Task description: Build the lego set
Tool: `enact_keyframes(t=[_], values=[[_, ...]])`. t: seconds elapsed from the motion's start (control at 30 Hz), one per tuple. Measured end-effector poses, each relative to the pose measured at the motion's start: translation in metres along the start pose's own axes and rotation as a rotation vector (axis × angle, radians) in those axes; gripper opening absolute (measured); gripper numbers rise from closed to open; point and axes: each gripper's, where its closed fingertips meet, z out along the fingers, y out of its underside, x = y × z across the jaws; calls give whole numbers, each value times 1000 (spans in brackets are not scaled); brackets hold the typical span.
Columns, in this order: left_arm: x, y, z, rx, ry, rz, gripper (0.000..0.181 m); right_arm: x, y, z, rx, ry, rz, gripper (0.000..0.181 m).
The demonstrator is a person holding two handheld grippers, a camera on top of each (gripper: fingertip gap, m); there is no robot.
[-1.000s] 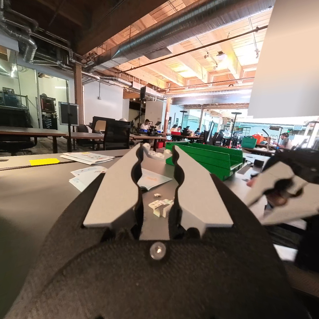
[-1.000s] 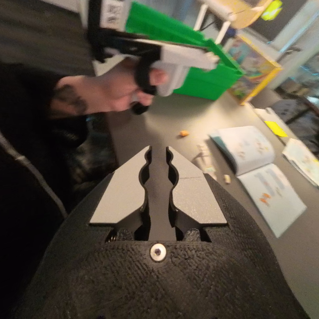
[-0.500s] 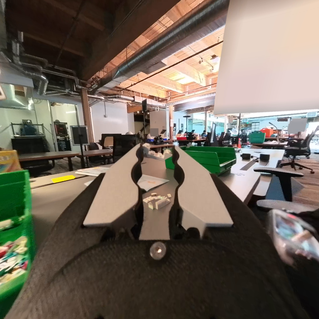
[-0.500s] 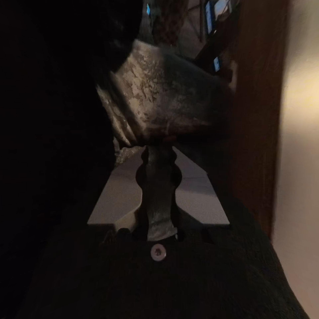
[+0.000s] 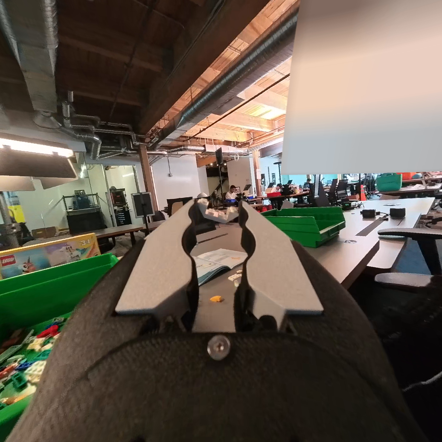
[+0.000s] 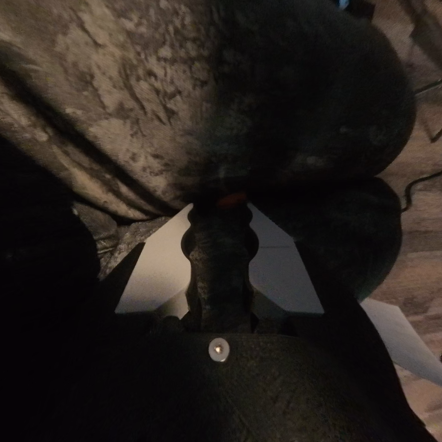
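Note:
In the left wrist view my left gripper [image 5: 216, 202] is shut on a small white lego assembly [image 5: 212, 214], held in the air between its tips above the grey table [image 5: 346, 251]. Below it on the table lie an open instruction booklet [image 5: 215, 259], a small orange piece [image 5: 216, 299] and a few white pieces [image 5: 234, 277]. The right wrist view is dark. My right gripper [image 6: 220, 205] has its jaws apart and points at mottled cloth [image 6: 119, 95] on a person's lap. A small orange-red thing [image 6: 230, 198] sits at its tips; I cannot tell whether they touch it.
A green bin [image 5: 47, 287] of loose mixed bricks [image 5: 24, 358] stands close at the left, with the lego box [image 5: 47, 256] behind it. Another green bin [image 5: 311, 222] stands at the back right. A chair armrest [image 5: 411, 233] is beyond the table's right edge. Wooden floor [image 6: 418, 263] lies under the right gripper. The left gripper's tips are roughly 35 cm from the right gripper's.
My left gripper has swung left with the white assembly; the left bin and box came into view. My right gripper left the table, dropped toward the lap, and its jaws widened.

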Motion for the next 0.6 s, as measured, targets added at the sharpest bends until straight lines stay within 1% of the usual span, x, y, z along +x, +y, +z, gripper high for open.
enact_keyframes(t=[0.17, 0.23, 0.27, 0.37, 0.47, 0.53, 0.6], values=[[-10, -5, -11, 21, -23, -14, 31, 0, 4, 11, -120, -6, -110, 28], [-11, -5, -14, 18, -25, -16, 31, 0, 6, 12, -153, -9, -120, 17], [-11, -5, -16, 16, -26, -17, 31, 0, 5, 11, -153, -7, -115, 15], [-13, -5, -20, 13, -27, -19, 32, 0, -1, 3, -84, 10, -69, 15], [-14, -6, -23, 15, -27, -24, 31, -3, -4, -10, -22, 73, -77, 15], [-14, -5, -23, 19, -22, -34, 32, -7, -9, -26, 38, 101, -74, 15], [-11, -4, -22, 23, -11, -46, 32, -13, -16, -49, 110, 106, -54, 15]])
